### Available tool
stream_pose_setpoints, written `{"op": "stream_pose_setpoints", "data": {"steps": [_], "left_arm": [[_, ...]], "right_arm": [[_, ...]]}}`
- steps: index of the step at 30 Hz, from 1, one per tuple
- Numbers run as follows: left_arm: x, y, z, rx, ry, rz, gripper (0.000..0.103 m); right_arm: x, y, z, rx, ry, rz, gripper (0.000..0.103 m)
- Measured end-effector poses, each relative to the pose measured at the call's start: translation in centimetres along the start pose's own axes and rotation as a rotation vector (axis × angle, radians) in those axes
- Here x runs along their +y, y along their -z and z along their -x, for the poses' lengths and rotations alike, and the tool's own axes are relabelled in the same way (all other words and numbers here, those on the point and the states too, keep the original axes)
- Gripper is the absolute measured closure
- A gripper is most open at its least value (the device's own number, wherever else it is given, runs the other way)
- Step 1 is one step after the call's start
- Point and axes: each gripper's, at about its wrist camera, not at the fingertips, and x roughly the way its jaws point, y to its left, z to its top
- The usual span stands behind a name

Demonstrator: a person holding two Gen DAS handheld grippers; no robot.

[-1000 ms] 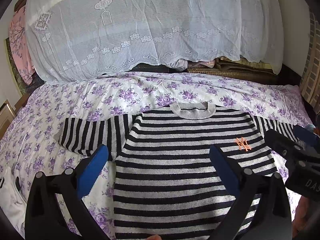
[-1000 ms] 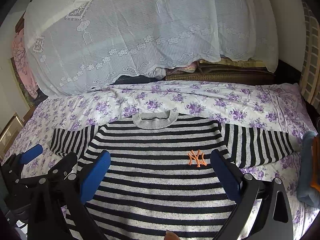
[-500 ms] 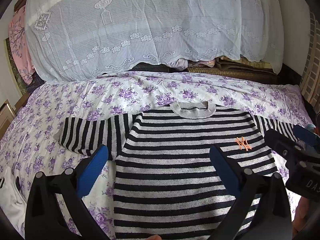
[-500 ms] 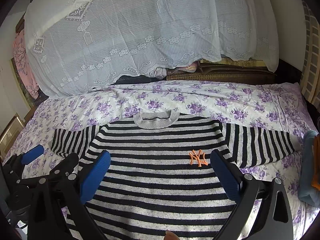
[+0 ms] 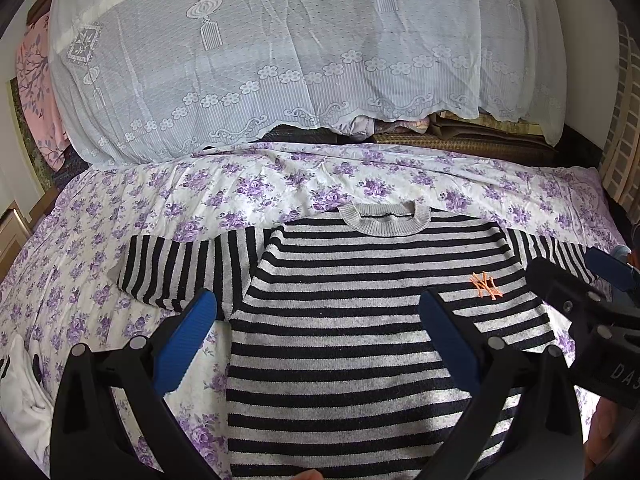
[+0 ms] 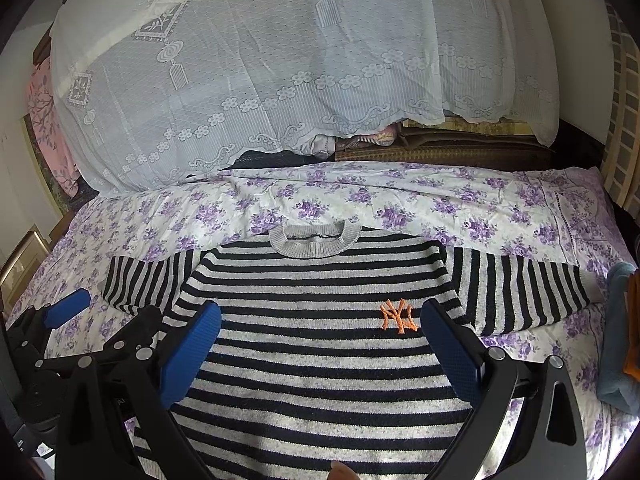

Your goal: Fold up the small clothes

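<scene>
Lace cover (image 5: 280, 60): white, patterned, draped over a tall pile; far ahead of both tongs, beyond the bed.
Bed sheet (image 5: 280, 184): white cotton with purple flowers, spread over the bed; under and around everything below.
Sweater (image 5: 360, 320): small black-and-grey striped knit, laid flat face up on the sheet, grey ribbed collar (image 6: 314, 240) at the far end, both sleeves spread sideways; body directly ahead of and between both tongs' fingers.
Left tongs (image 5: 316, 336): blue-padded fingers spread wide, gripping nothing; above the sweater's left edge and middle.
Right tongs (image 6: 320, 344): blue-padded fingers spread wide, empty; above the sweater's chest, just right of the left tongs.
Orange logo (image 6: 398, 316): embroidered "NY"; close beside the right tongs' right finger.
</scene>
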Motion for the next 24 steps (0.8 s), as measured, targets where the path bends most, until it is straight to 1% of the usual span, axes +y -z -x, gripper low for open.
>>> {"op": "stream_pose_setpoints", "data": {"steps": [24], "left_arm": [[-0.07, 0.07, -0.06, 0.004, 0.001, -0.001, 0.004]], "right_arm": [[0.06, 0.03, 0.04, -0.001, -0.002, 0.0, 0.003]]}}
